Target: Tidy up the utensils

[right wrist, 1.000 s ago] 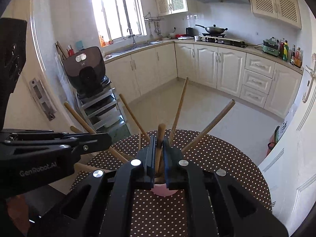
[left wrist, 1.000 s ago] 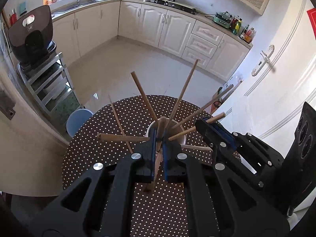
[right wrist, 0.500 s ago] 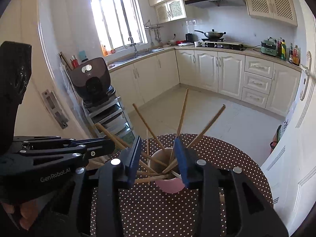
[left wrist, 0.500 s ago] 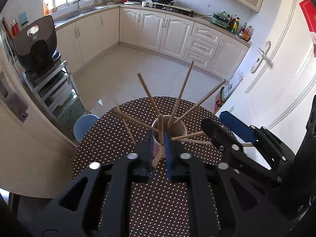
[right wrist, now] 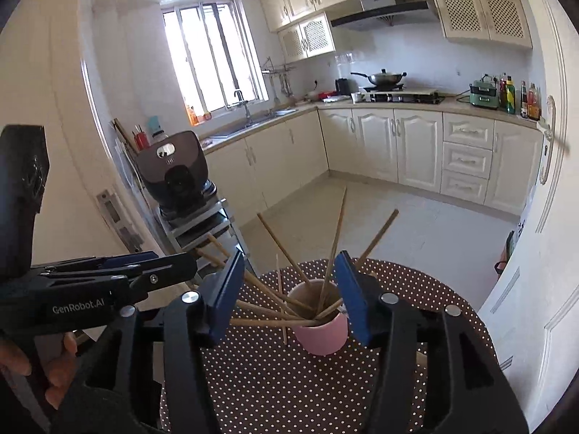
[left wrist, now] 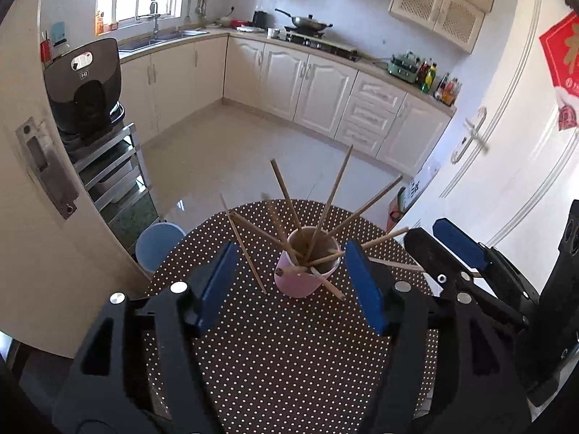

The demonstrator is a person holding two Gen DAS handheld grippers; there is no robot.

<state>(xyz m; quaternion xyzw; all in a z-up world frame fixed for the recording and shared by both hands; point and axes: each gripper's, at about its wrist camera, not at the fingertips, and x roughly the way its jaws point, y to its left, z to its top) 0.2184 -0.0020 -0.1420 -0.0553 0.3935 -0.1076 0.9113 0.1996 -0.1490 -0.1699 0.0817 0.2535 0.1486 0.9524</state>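
In a cream-cabinet kitchen with a tiled floor [left wrist: 231, 152], a pink cup [left wrist: 304, 278] of chopsticks [left wrist: 333, 191] stands on the dotted round counter [left wrist: 289, 354], both the left gripper [left wrist: 289, 285] and right gripper [right wrist: 286, 296] opening, empty.

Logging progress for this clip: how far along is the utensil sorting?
Done: the chopsticks all stand in the pink cup on the dotted table. In hand: nothing; the left tool and right tool are opening, empty. Left: nothing loose in sight.
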